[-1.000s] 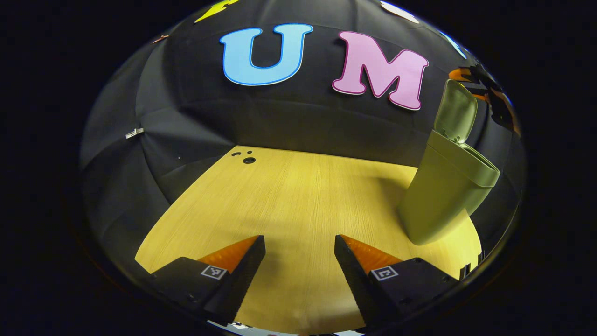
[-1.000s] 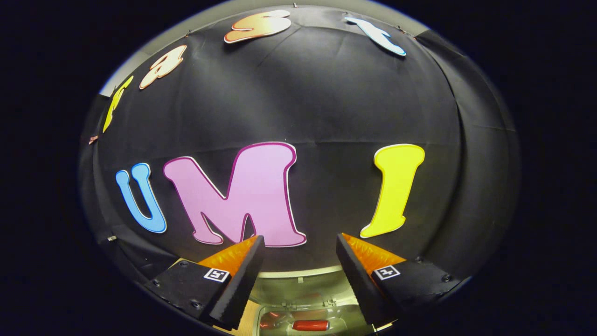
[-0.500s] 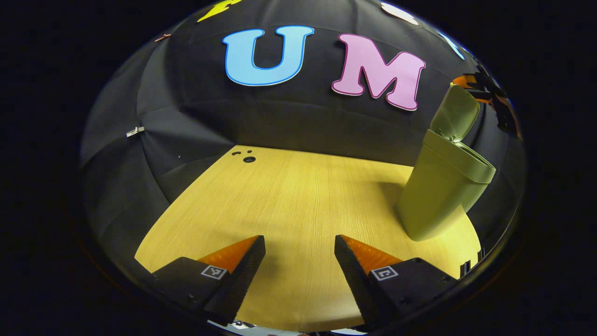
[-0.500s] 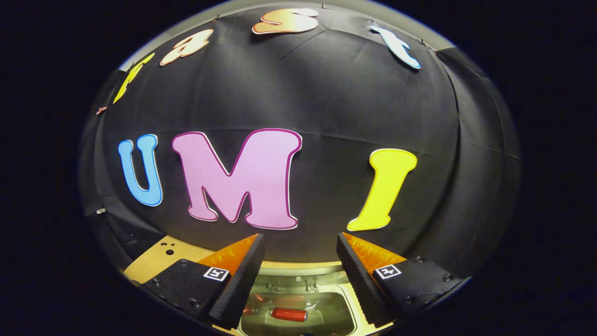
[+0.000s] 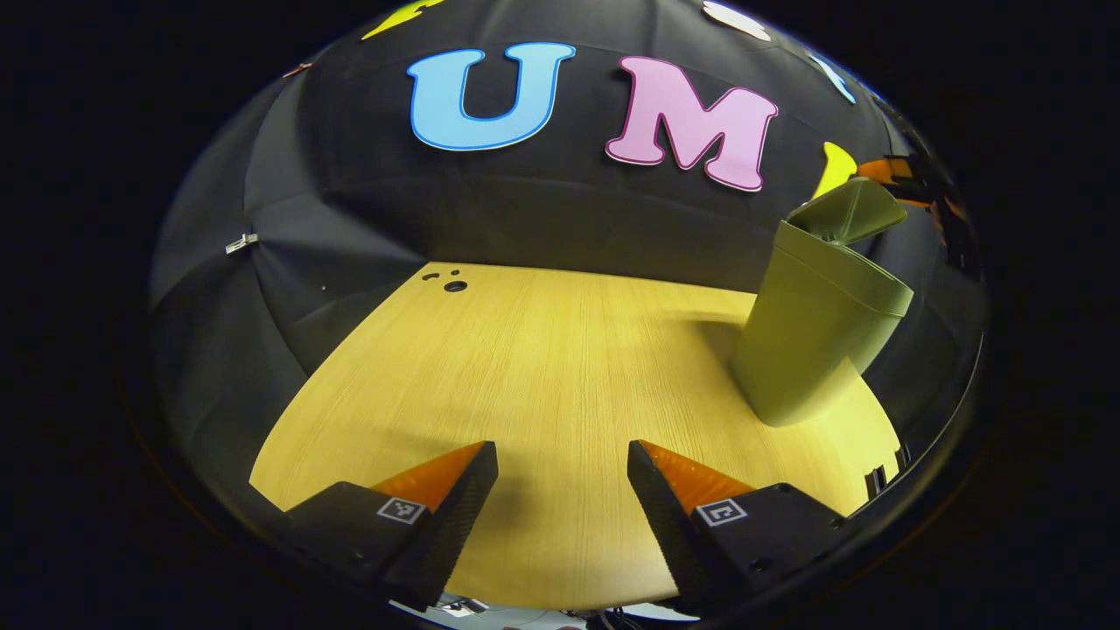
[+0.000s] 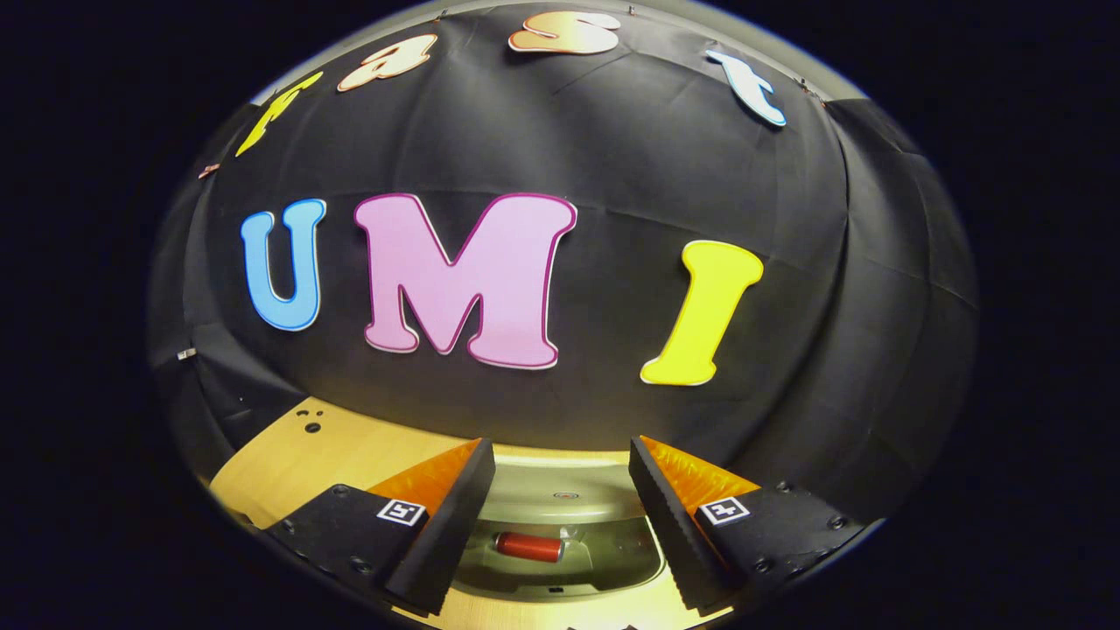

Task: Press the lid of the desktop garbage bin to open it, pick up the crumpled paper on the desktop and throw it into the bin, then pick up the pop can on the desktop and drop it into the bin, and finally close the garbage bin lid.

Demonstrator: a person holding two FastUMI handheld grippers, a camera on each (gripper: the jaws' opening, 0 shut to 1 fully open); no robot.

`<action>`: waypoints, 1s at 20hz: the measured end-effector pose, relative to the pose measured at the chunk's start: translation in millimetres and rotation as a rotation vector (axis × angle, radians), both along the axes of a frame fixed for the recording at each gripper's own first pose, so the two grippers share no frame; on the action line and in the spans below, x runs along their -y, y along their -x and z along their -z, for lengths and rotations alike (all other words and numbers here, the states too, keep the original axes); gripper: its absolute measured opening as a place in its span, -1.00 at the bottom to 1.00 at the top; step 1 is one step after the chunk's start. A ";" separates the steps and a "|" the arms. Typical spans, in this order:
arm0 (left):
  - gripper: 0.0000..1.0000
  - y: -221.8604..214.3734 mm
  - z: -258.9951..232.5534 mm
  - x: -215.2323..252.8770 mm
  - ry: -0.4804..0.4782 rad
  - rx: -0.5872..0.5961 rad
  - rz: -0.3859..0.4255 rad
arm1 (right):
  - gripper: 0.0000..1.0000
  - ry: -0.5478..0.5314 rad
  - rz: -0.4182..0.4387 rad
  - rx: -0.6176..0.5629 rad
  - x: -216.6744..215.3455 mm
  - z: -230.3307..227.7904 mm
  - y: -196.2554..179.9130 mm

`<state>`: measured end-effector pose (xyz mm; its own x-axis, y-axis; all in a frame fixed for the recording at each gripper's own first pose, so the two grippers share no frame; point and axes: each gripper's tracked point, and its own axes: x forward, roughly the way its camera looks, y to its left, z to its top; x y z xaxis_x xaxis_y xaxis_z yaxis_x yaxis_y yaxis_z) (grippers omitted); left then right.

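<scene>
The pop can (image 6: 528, 546) lies inside the green garbage bin (image 5: 814, 341) near the table's (image 5: 542, 367) right edge, lid (image 5: 847, 213) half lowered. Both grippers' fingers gape wide, empty. A glancing push could tip the bin

The right gripper (image 6: 562, 499) sits at 6 o'clock with its two fingers well apart and nothing between them. Directly beyond and below the gap is the olive-green plastic desktop garbage bin (image 6: 604, 569), seen from above. Its hinged lid (image 6: 560, 492) is partly raised at the far side, so the opening is visible. Inside the bin lies the red metal pop can (image 6: 528, 546), on its side. The light wooden tabletop (image 6: 350, 451) shows toward 8 o'clock, with small round holes near its far corner. Behind it stands the black cloth wall (image 6: 630, 175) from 9 to 3 o'clock.
</scene>
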<state>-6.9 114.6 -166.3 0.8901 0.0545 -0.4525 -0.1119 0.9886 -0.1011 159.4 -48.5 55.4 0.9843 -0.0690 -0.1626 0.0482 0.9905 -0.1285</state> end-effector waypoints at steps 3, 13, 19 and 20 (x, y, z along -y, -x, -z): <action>0.92 6.2 2.3 3.1 -0.003 -0.005 0.014 | 0.96 -0.013 0.004 -0.017 -0.3 16.0 9.5; 0.92 37.7 14.1 -1.1 -0.005 -0.018 0.015 | 0.96 -0.051 0.021 -0.111 0.3 81.4 29.8; 0.92 50.0 10.3 -6.3 -0.019 0.005 0.015 | 0.96 -0.100 0.023 -0.134 -5.0 104.0 35.2; 0.92 51.7 9.7 -5.8 -0.019 0.008 0.016 | 0.96 -0.123 0.024 -0.130 -5.7 105.0 34.3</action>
<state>-58.6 120.5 -176.0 0.8946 0.0487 -0.4442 -0.0950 0.9920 -0.0827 125.1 -42.8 -49.6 0.9526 -0.0638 -0.2974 0.0629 0.9979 -0.0127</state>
